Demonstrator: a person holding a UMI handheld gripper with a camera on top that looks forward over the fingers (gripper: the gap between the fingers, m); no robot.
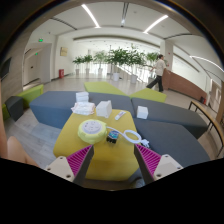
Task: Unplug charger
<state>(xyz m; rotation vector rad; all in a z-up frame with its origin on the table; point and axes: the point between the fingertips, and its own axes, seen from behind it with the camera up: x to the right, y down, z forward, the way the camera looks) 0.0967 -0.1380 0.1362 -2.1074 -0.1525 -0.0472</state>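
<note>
A small dark charger (pixel 112 137) sits on a yellow table (pixel 110 165), just ahead of my fingers. A white cable (pixel 129 135) loops in a ring to its right. A round white and yellow disc (pixel 92 129) lies to its left; I cannot tell what the charger is plugged into. My gripper (pixel 114 152) is open above the near part of the table. The pink pads (pixel 82 160) stand wide apart with only bare tabletop between them. Nothing is held.
Grey sofas (pixel 178 118) surround the table. White boxes (pixel 82 103) lie on the far seat, with a white box (pixel 103 108) and a white cup (pixel 142 112) near the table's far edge. Potted plants (pixel 120 58) stand at the back, where a person (pixel 160 72) walks.
</note>
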